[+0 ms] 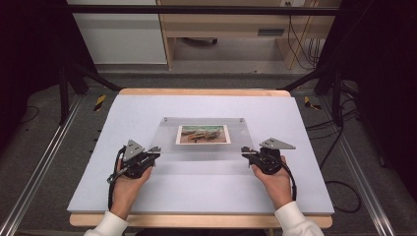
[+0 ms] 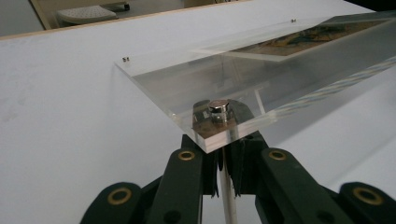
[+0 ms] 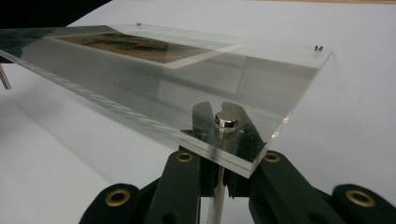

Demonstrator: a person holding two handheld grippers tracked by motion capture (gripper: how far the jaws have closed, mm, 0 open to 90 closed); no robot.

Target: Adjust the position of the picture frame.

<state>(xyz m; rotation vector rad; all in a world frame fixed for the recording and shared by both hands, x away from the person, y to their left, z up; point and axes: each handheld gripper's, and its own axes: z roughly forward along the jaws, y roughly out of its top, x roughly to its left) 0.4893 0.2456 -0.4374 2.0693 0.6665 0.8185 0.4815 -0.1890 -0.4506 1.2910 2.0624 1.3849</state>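
Grippers, left (image 1: 156,155) and right (image 1: 244,150), clamp acrylic frame (image 1: 206,147) corners.

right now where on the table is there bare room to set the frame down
The white table mat is bare behind the clear acrylic frame up to the far edge, on both side strips, and along the near edge between the forearms. It is crowded at the frame's near corners, where the left hand-held gripper and right hand-held gripper sit.

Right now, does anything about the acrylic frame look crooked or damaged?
Nothing stands out. The acrylic frame looks intact, its picture centred, with the left gripper and right gripper at its near corners.
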